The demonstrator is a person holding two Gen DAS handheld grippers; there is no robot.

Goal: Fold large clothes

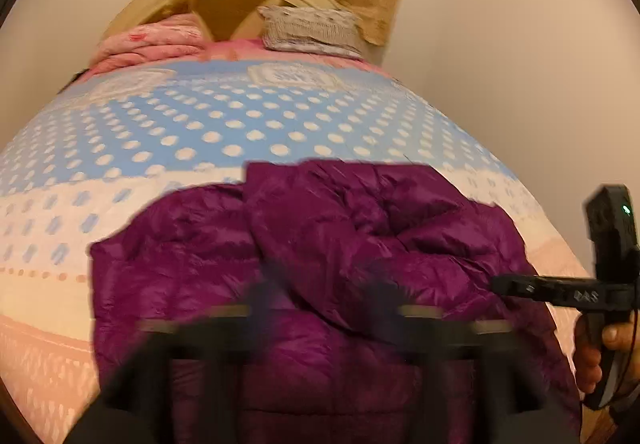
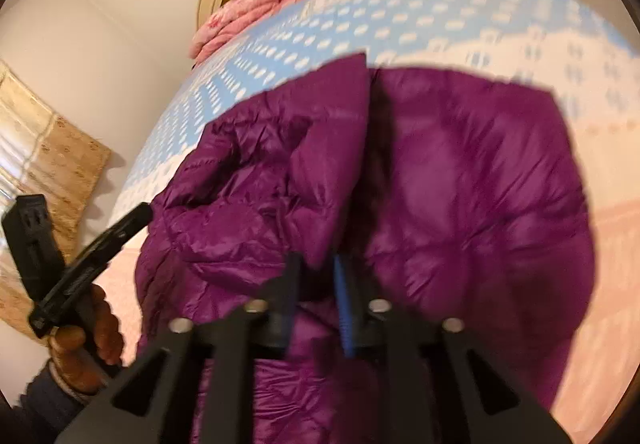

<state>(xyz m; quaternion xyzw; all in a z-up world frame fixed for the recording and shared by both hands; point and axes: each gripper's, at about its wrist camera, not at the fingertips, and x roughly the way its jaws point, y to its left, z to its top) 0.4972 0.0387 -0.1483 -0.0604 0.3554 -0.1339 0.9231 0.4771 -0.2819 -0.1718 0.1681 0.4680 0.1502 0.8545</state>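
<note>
A pink folded blanket (image 1: 152, 44) and a grey knitted cushion (image 1: 312, 28) sit at the head of a bed (image 1: 240, 116) spread with a blue, white-dotted cover. Across its near, peach-toned end lies a glossy purple quilted puffer jacket (image 1: 320, 244), rumpled, one panel folded over its middle and a dark fur-like trim along an inner edge. The left gripper (image 1: 324, 284) hovers low over the jacket, too blurred to tell how its jaws stand. At right, the right gripper (image 2: 316, 276) has its jaws drawn nearly together over a crease of purple fabric; whether they pinch it cannot be told.
</note>
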